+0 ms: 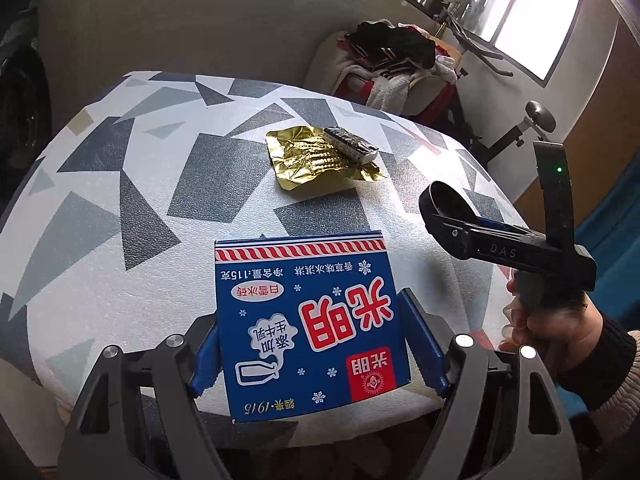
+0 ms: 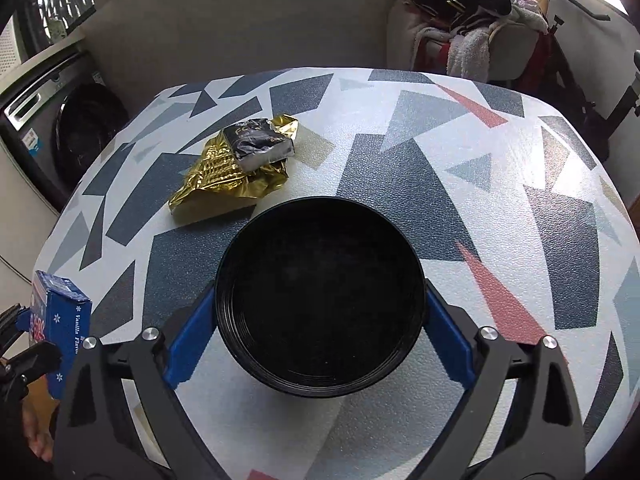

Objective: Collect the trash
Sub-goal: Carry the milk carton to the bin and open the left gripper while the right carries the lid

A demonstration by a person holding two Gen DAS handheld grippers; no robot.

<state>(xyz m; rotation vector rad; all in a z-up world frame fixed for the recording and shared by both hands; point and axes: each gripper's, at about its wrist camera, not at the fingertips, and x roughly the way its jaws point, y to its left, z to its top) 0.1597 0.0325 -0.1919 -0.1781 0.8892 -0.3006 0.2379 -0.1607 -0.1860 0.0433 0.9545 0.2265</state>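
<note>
My left gripper (image 1: 316,344) is shut on a blue ice-cream box (image 1: 308,320) with red Chinese lettering, held above the near edge of the table. The box also shows at the left edge of the right wrist view (image 2: 60,328). My right gripper (image 2: 320,320) is shut on a round black bowl (image 2: 320,300), empty, held over the table; it shows from the side in the left wrist view (image 1: 448,204). A crumpled gold foil wrapper (image 1: 316,160) with a small black-and-white pack (image 1: 350,143) on it lies further back on the table, seen too in the right wrist view (image 2: 224,180).
The table (image 2: 440,160) has a white cover with grey, blue and pink shapes. A washing machine (image 2: 68,128) stands to the left. A chair piled with clothes (image 2: 472,20) and an exercise bike (image 1: 520,128) stand behind, near a bright window.
</note>
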